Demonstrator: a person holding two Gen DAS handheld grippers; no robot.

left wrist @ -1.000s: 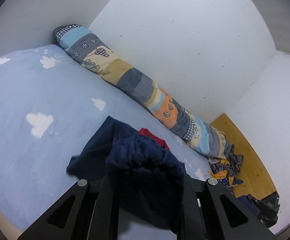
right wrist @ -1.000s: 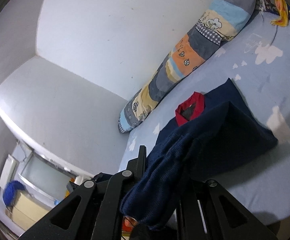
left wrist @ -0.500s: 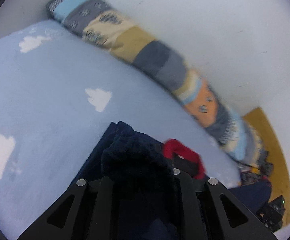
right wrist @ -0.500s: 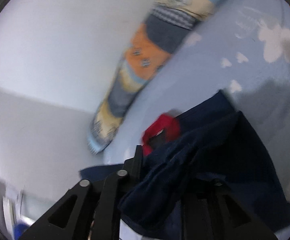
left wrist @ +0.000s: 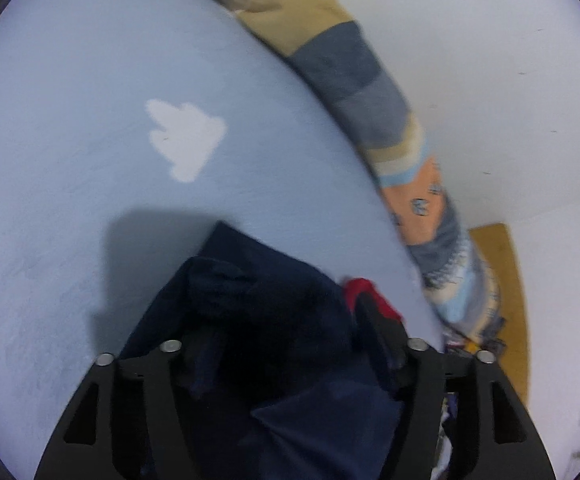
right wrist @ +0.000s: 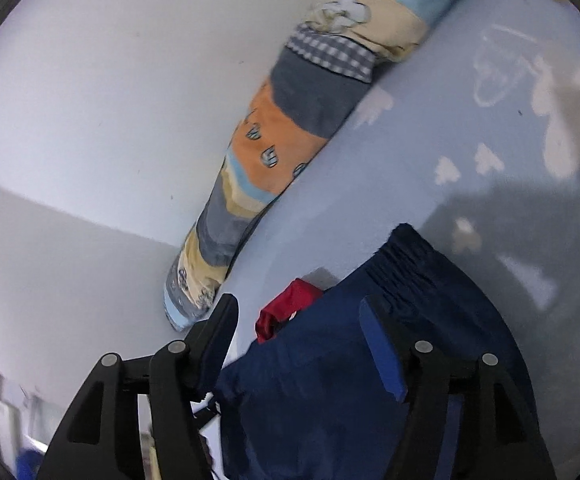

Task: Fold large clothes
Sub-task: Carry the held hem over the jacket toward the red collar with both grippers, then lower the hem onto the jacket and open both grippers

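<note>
A navy garment point(left wrist: 274, 312) with a red collar point(left wrist: 364, 292) lies bunched on the light blue cloud-print bed sheet point(left wrist: 90, 160). My left gripper point(left wrist: 290, 320) is low over it and open. Navy cloth is heaped between its jaws and hides the left finger. In the right wrist view the same navy garment point(right wrist: 430, 320) lies flatter on the sheet point(right wrist: 450, 120), its red collar point(right wrist: 290, 304) just ahead. My right gripper point(right wrist: 298, 308) stands open over it, and its blue pad point(right wrist: 382, 352) shows bare with the cloth lying below.
A long patchwork bolster point(left wrist: 350, 68) runs along the white wall behind the garment, also seen as the bolster point(right wrist: 290, 132) in the right wrist view. Beyond the bed's end are a wooden floor point(left wrist: 506, 280) and a small heap of colourful clothes point(left wrist: 470, 340).
Both grippers came down and forward toward the sheet with the navy garment, then opened. The cloth that hung from the right jaws now lies on the bed.
</note>
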